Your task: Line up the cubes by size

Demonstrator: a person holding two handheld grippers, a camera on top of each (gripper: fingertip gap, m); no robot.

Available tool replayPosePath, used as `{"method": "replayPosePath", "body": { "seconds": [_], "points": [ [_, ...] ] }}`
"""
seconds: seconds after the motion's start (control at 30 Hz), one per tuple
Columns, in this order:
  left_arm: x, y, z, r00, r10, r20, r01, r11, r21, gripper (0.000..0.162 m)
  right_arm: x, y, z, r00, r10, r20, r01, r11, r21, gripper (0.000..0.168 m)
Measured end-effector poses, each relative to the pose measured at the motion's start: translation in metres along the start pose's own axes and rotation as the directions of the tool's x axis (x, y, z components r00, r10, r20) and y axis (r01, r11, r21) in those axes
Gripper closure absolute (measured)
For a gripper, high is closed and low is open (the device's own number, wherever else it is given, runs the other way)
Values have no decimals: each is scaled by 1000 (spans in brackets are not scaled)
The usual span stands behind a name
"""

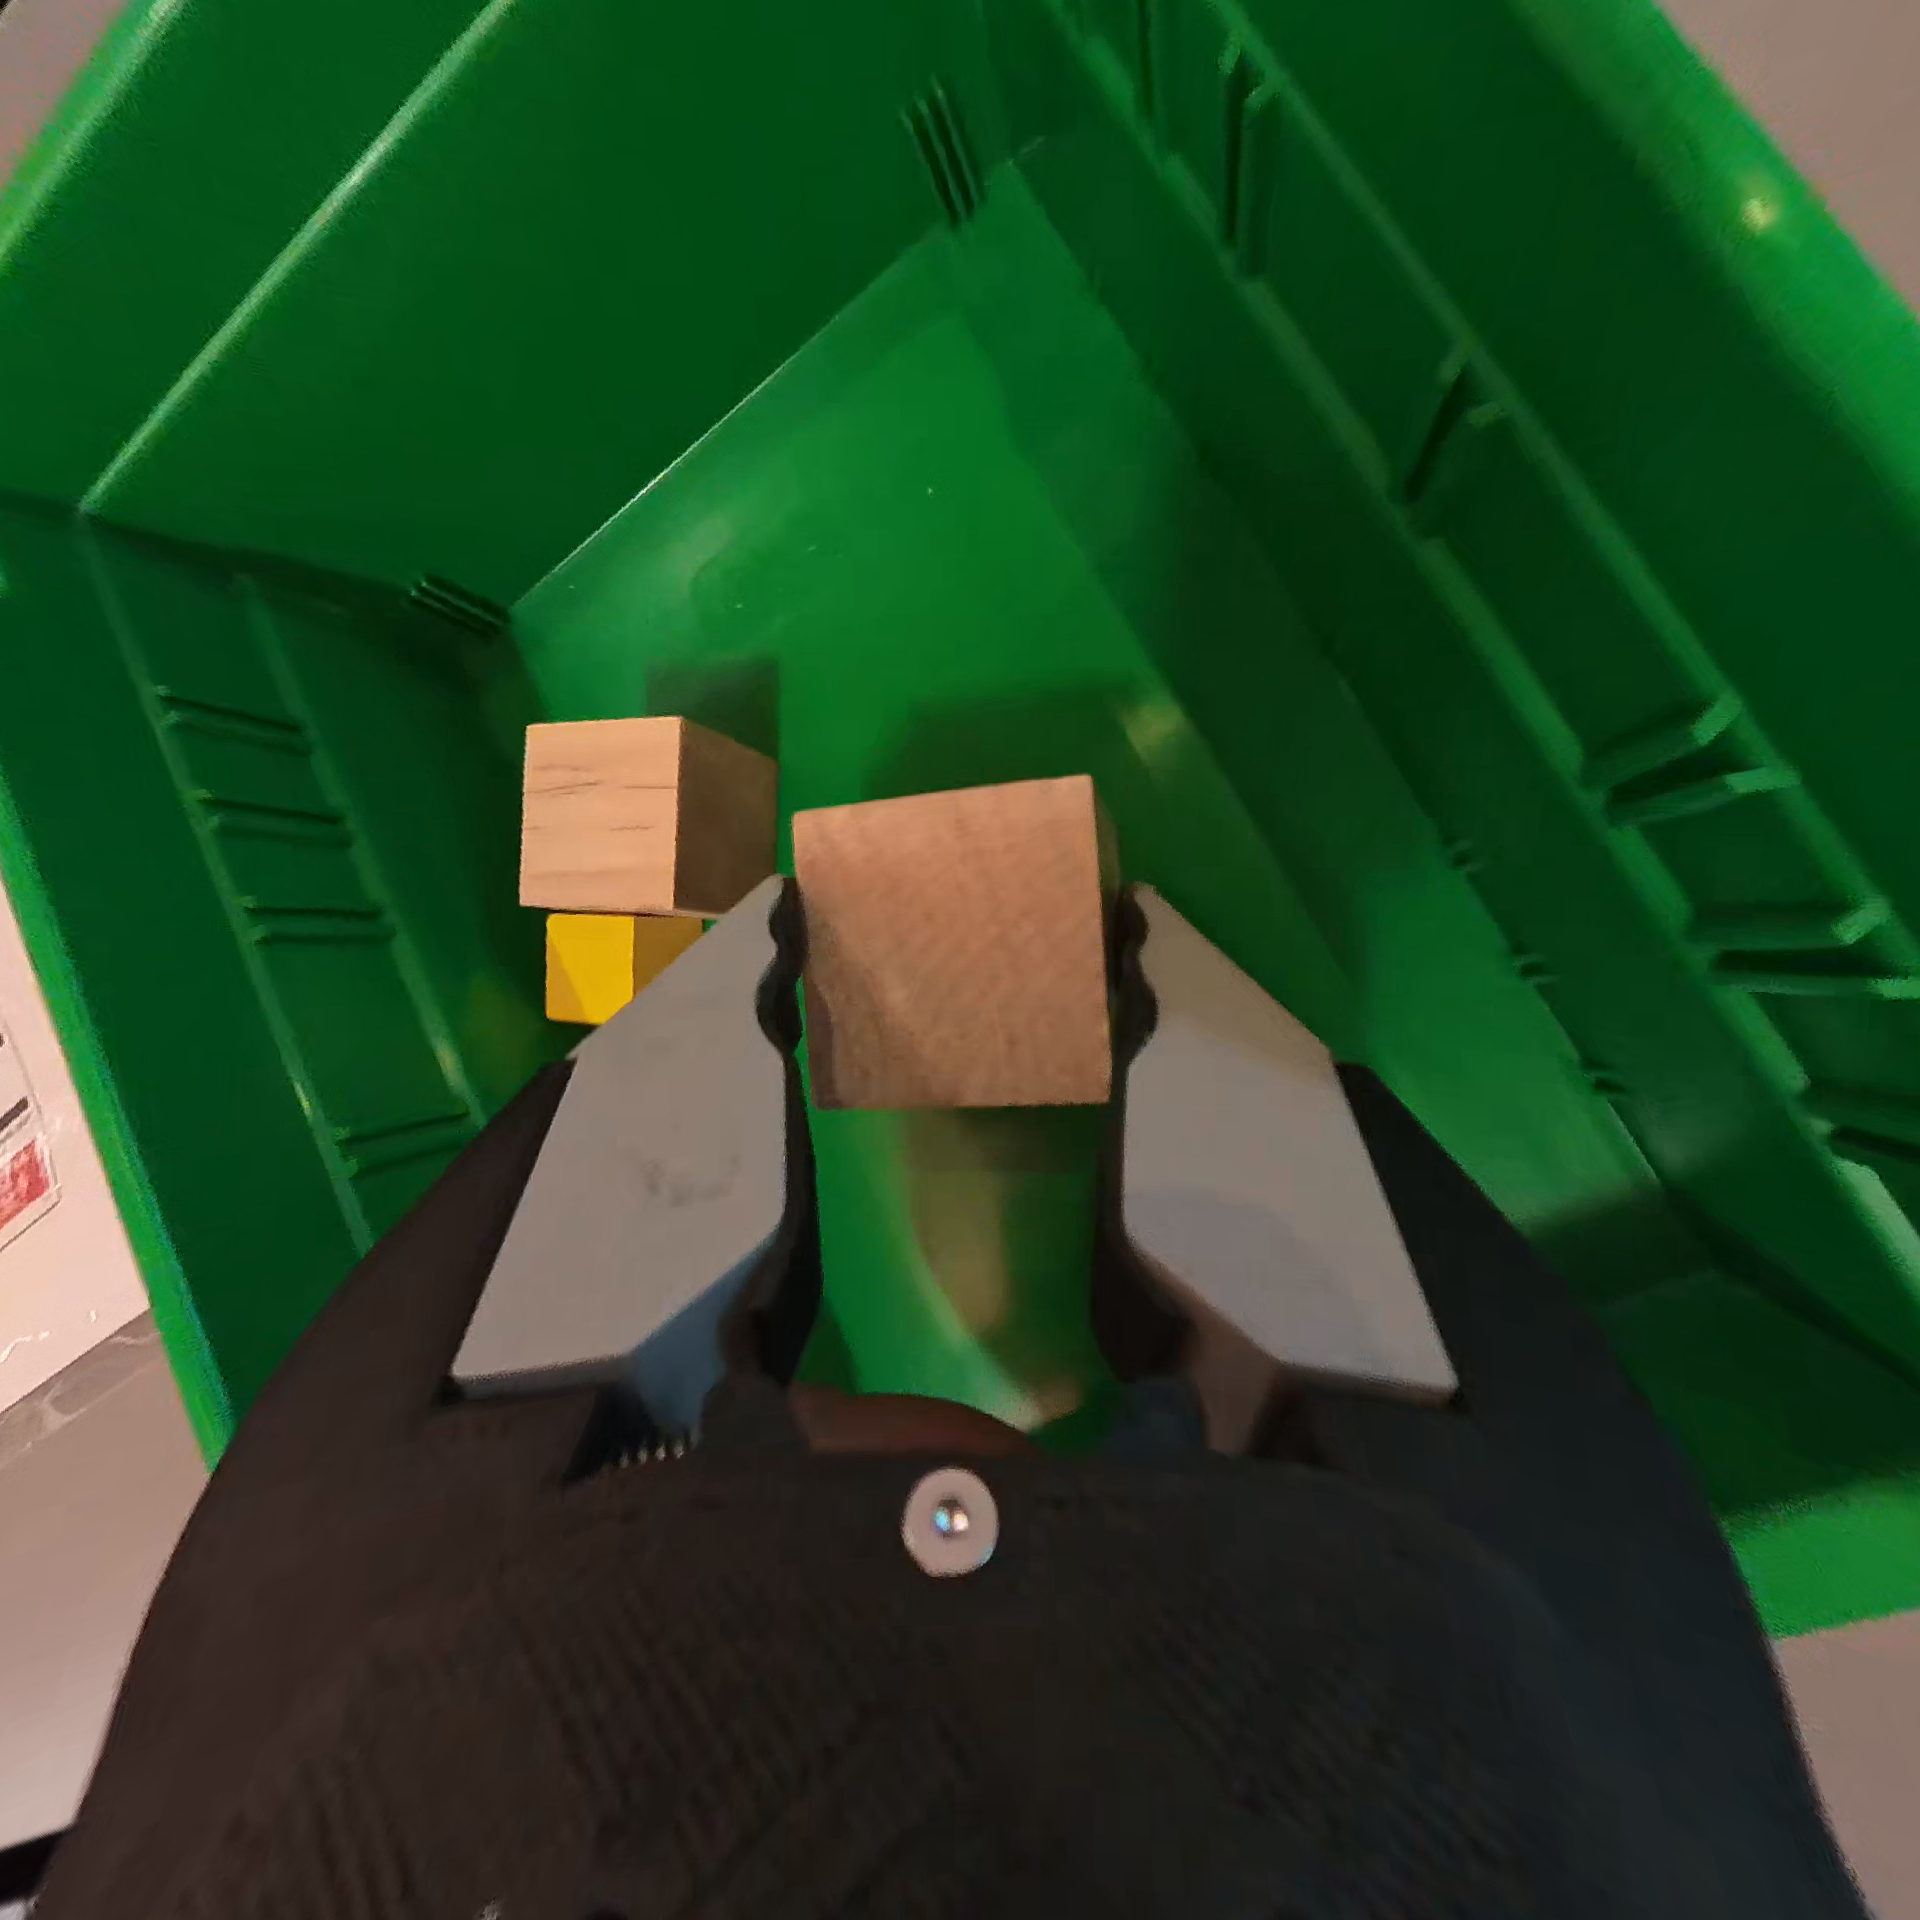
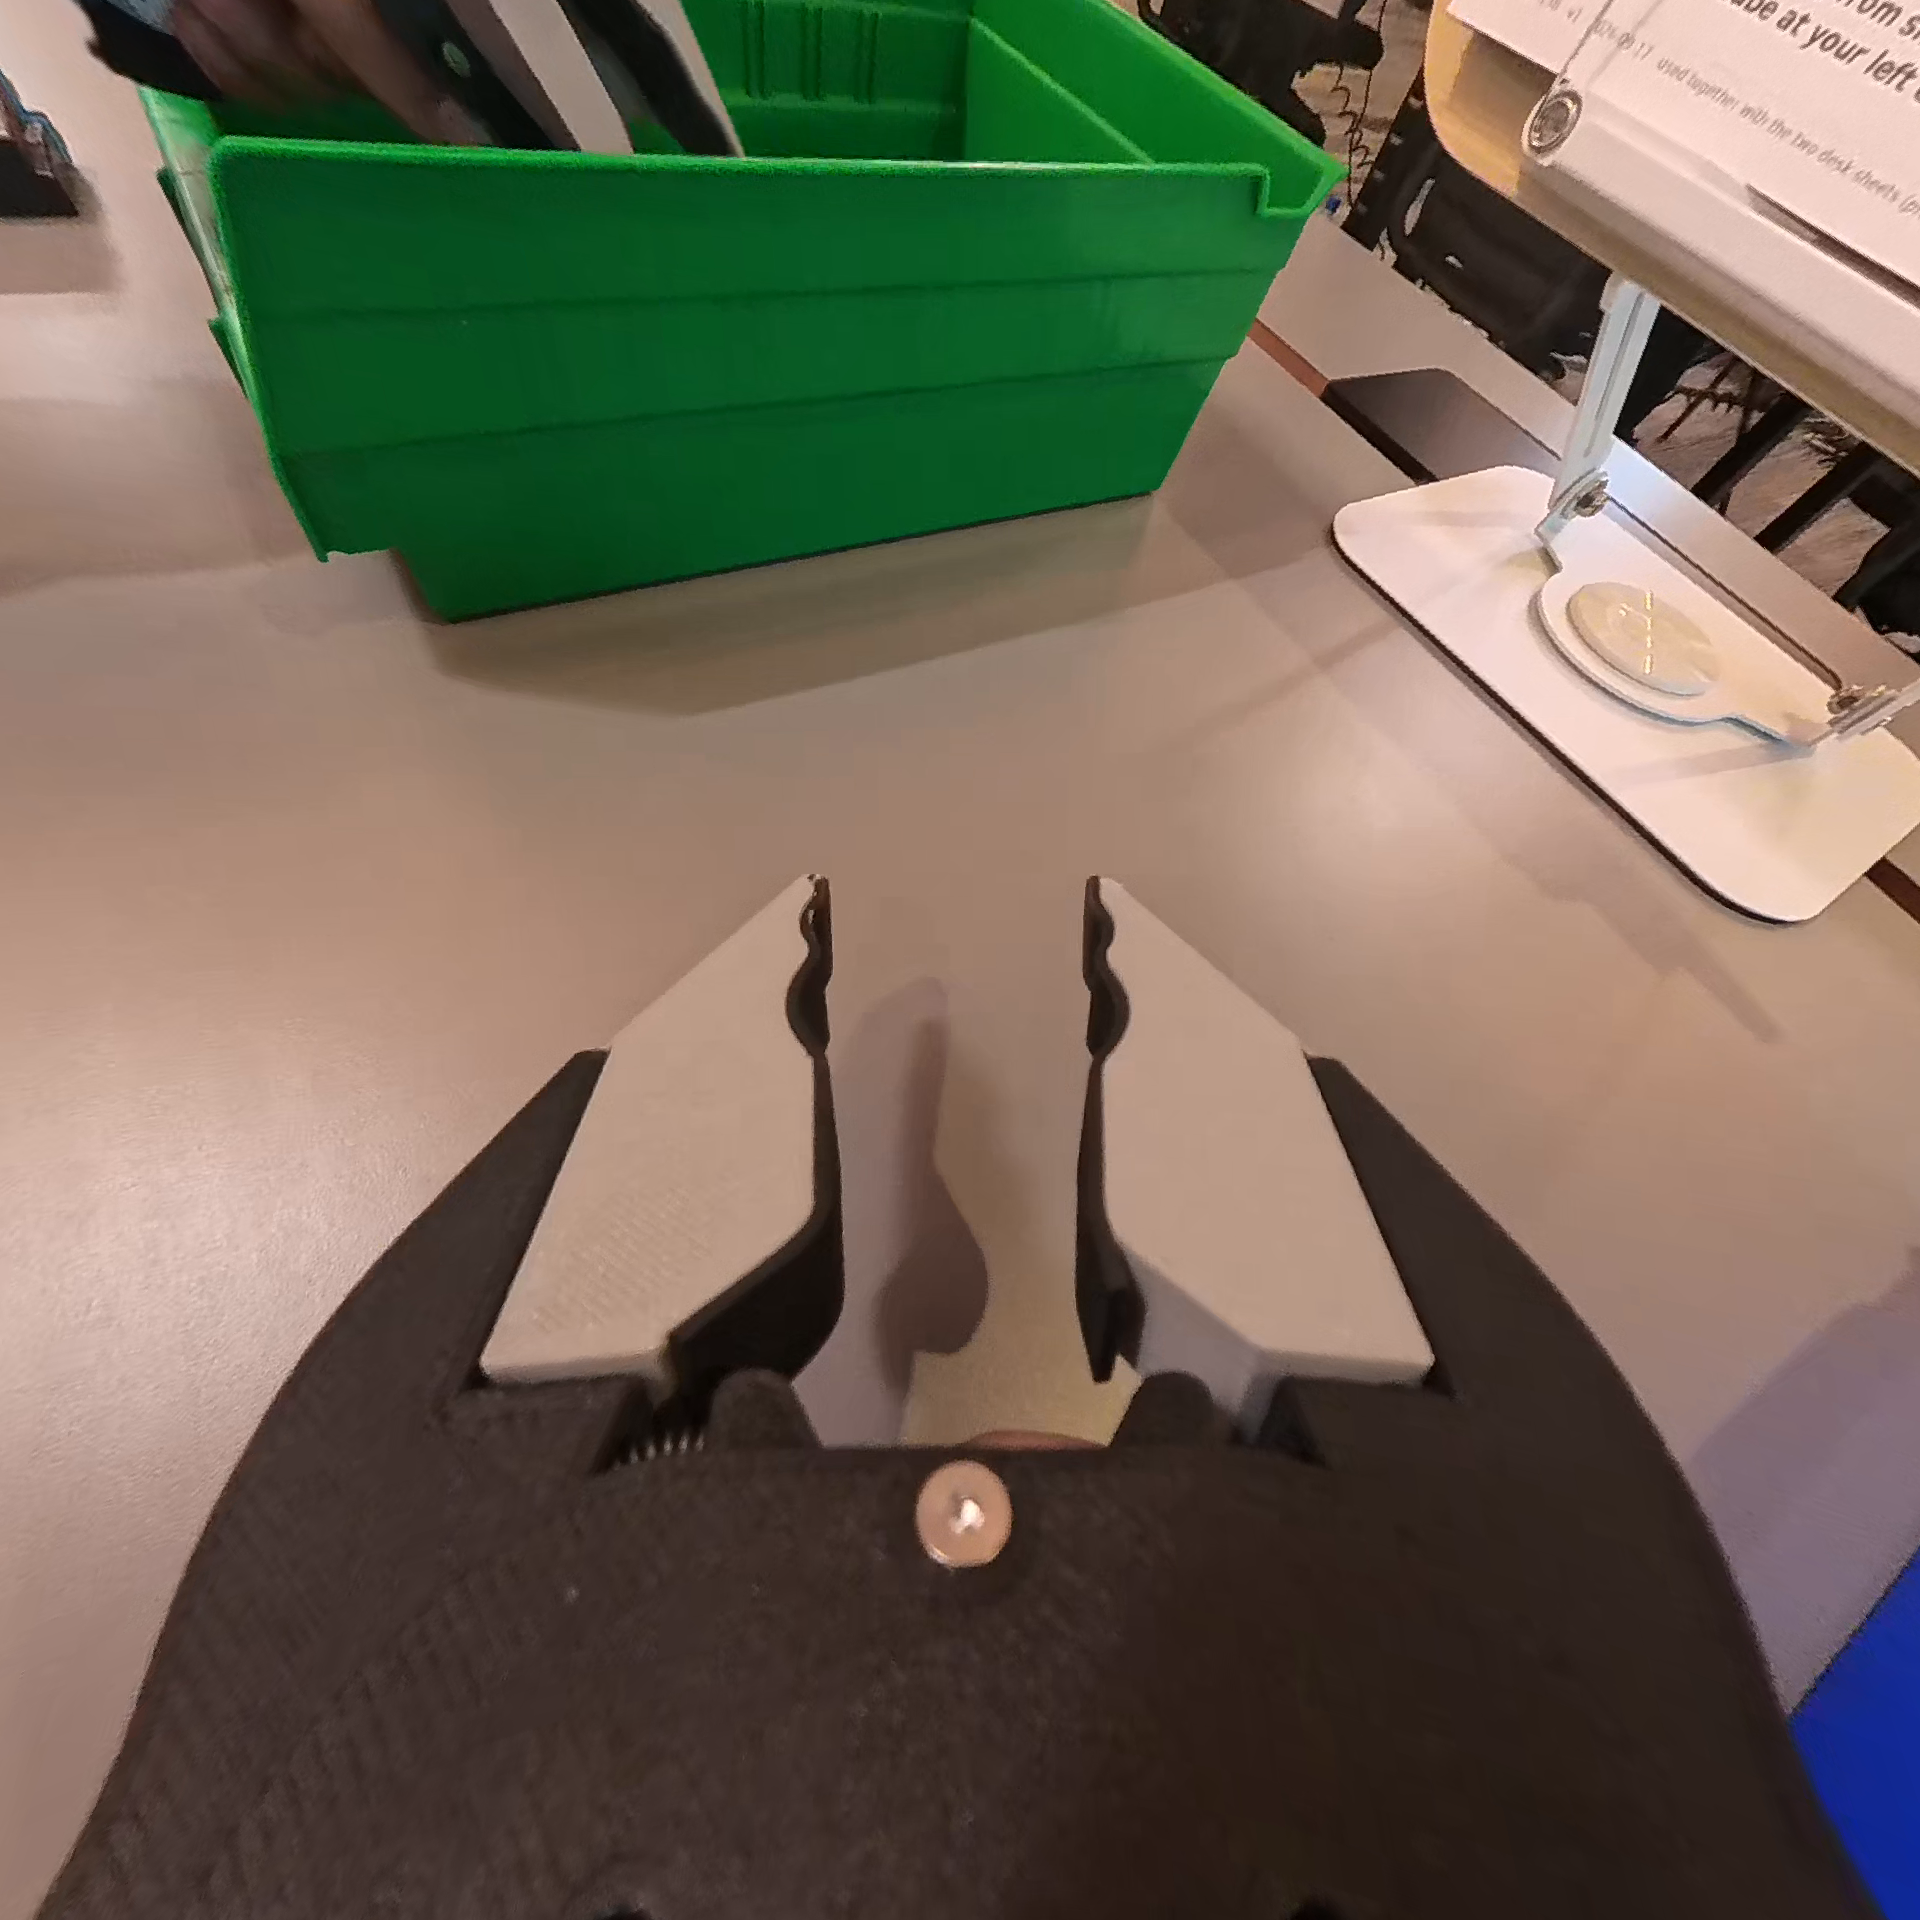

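1. A plain light-wood cube (image 1: 951, 940), the larger of the two wooden ones in view, is clamped between the grey fingertips of the left gripper (image 1: 956, 935), whose black pads press on its two opposite side faces.
2. The held cube sits inside the green plastic bin (image 1: 1039, 520); whether it touches the bin floor cannot be told.
3. A second, smaller light-wood cube (image 1: 623, 816) stands to the left of the held one, near the bin's ribbed left wall.
4. A small yellow cube (image 1: 597, 966) lies just beside that smaller wooden cube, on its near side and touching or almost touching it, partly hidden behind the left finger.
5. In the right wrist view the bin (image 2: 727, 343) rests on the grey table (image 2: 416, 831) toward its far edge, with the left gripper (image 2: 582, 73) reaching down into its left end.
6. The right gripper (image 2: 956, 894) hovers low over the bare table in front of the bin, jaws apart and holding nothing.
7. A white stand with a flat base (image 2: 1558, 665) sits at the table's right edge, bearing a printed sheet.
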State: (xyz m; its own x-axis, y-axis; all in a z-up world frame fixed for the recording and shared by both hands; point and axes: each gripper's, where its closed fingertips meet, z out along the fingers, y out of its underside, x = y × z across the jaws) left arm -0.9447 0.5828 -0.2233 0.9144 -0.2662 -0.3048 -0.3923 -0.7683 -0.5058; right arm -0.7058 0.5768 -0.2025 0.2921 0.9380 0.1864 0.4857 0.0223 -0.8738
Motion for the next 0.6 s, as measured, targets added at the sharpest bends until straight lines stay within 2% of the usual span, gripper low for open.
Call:
{"method": "replayPosePath", "body": {
  "seconds": [0.23,0.33,0.43,0.5,0.6],
  "points": [
    [0,0,-1,1000,-1,-4,2,996,91,103,-1,-3,-2,1000,17,14,-17,1000,16,123],
    [0,3,0,1000,16,25,-17,998,67,102,-2,-4,-2,1000,12,11,-12,1000,18,123],
    [0,5,2,988,128,83,-131,991,21,97,-1,-3,-1,1000,8,3,-8,1000,12,123],
    [0,4,2,988,133,80,-133,991,-6,98,1,-3,-2,1000,11,-2,-11,1000,14,123],
    [-9,-3,-2,981,122,148,-133,989,63,99,3,-5,-5,1000,25,-1,-25,999,27,123]
  ]
}}
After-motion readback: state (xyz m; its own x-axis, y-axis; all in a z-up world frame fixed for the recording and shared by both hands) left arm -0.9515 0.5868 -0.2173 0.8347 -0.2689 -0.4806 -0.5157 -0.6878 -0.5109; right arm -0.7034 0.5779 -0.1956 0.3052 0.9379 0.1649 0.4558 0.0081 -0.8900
